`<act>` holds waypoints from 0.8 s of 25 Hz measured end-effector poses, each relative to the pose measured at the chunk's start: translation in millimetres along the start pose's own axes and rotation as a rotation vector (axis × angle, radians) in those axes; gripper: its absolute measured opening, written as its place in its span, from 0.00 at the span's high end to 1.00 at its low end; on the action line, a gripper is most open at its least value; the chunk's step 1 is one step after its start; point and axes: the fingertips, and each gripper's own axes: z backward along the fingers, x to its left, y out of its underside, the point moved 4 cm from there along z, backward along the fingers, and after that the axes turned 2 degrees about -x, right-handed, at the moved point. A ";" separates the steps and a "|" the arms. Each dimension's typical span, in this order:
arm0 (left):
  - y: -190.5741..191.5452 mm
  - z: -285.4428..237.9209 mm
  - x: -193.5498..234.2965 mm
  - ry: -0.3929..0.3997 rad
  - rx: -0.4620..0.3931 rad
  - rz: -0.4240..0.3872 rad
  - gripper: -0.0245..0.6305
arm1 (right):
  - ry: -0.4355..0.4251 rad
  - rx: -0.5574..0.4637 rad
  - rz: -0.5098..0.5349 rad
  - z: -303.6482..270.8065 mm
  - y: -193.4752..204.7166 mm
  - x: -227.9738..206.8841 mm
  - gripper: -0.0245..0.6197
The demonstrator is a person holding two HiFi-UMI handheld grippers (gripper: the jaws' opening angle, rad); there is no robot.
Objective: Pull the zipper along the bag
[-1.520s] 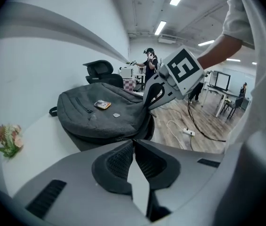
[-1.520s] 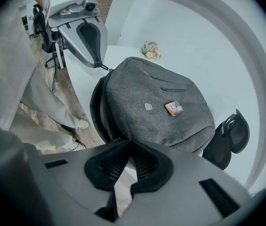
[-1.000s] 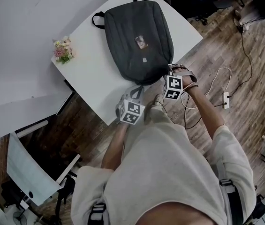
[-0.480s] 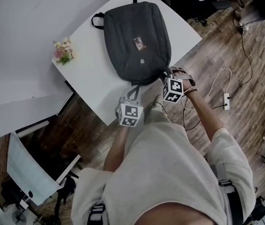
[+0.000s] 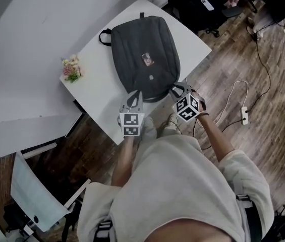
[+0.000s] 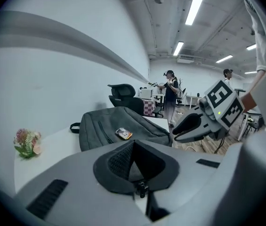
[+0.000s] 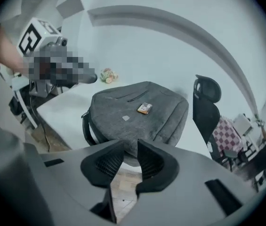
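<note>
The dark grey backpack (image 5: pixel 145 54) lies flat on the white table (image 5: pixel 99 92), with a small orange tag (image 5: pixel 146 59) on its front. Its zipper pull is too small to make out. My left gripper (image 5: pixel 134 99) hovers just off the bag's near end; in the left gripper view its pads (image 6: pixel 123 166) meet, shut on nothing. My right gripper (image 5: pixel 175 91) hangs beside the bag's near right corner, apart from it. Its jaws have just been opening and stand open, with only floor showing in the gap between them (image 7: pixel 130 152). The backpack (image 7: pixel 140 109) lies ahead of both.
A small bunch of flowers (image 5: pixel 70 68) sits at the table's left edge. A black office chair (image 7: pixel 207 102) stands beyond the table. A cable and power strip (image 5: pixel 243 110) lie on the wooden floor at right. A white chair (image 5: pixel 31 185) stands at lower left.
The right gripper has come off the bag's near right corner, rolled and opened. The left gripper has lifted and shifted left, away from the bag's near end.
</note>
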 end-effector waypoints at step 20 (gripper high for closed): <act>-103.4 -1.8 25.9 -0.071 -0.222 -0.037 0.93 | 0.303 -0.444 -0.424 96.1 -83.4 -104.0 0.94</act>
